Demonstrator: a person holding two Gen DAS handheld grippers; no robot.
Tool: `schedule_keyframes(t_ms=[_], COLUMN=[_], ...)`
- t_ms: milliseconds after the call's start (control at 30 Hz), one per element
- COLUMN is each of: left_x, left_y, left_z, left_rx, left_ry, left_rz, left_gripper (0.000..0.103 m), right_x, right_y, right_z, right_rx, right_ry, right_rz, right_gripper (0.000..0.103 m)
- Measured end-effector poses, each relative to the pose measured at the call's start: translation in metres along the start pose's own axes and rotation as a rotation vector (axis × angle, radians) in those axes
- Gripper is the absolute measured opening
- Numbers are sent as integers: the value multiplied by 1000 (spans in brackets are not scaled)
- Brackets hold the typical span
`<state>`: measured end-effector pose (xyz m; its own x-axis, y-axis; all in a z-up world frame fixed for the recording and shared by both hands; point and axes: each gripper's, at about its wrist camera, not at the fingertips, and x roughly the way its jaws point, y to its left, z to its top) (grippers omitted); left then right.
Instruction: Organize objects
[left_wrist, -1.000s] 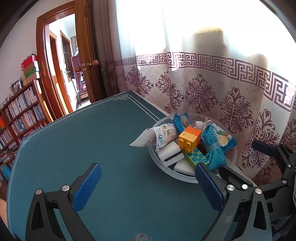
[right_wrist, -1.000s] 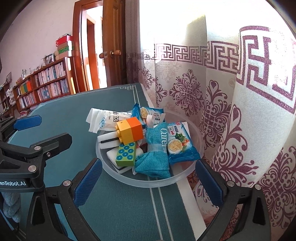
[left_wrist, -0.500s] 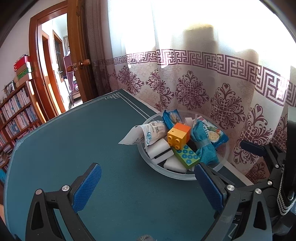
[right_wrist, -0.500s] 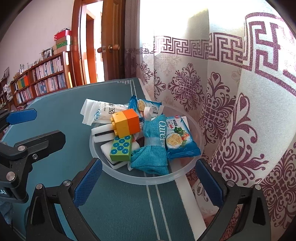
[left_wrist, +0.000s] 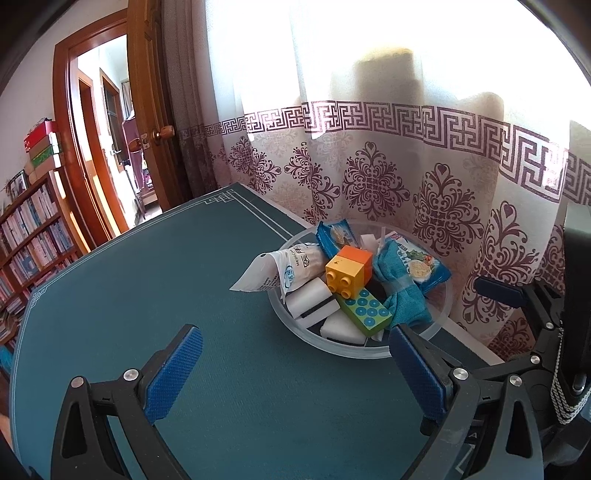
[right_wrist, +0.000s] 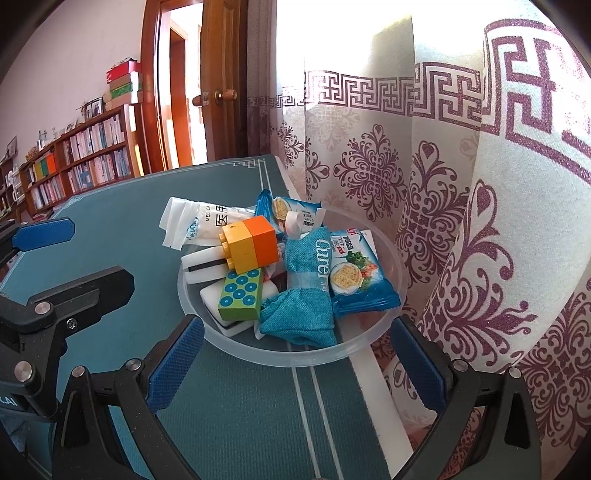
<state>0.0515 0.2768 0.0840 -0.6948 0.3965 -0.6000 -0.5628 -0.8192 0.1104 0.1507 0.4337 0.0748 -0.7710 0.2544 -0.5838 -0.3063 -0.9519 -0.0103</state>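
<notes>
A clear plastic bowl stands at the right edge of the green table, also in the left wrist view. It holds a yellow-orange brick, a green dotted brick, white sponges, a blue cloth pouch, blue cracker packets and a white medical packet. My right gripper is open and empty, its fingers either side of the bowl's near rim. My left gripper is open and empty, just left of the bowl.
A patterned curtain hangs close behind and to the right of the bowl. The table's right edge runs under the bowl. A wooden door and bookshelves stand beyond the table.
Both grippers stay open. The right gripper has moved closer to the bowl, whose near rim now sits between its fingers. The left view has shifted slightly.
</notes>
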Motion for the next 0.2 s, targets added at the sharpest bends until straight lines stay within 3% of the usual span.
schedule_keyframes(t_ms=[200], left_x=[-1], left_y=[0], left_z=[1], left_rx=[2], left_ry=[-3], left_rz=[11], left_gripper=[103], right_x=[0], right_y=[-1], right_z=[0], right_rx=[15], right_ry=[2], right_rz=[2], right_gripper=[101])
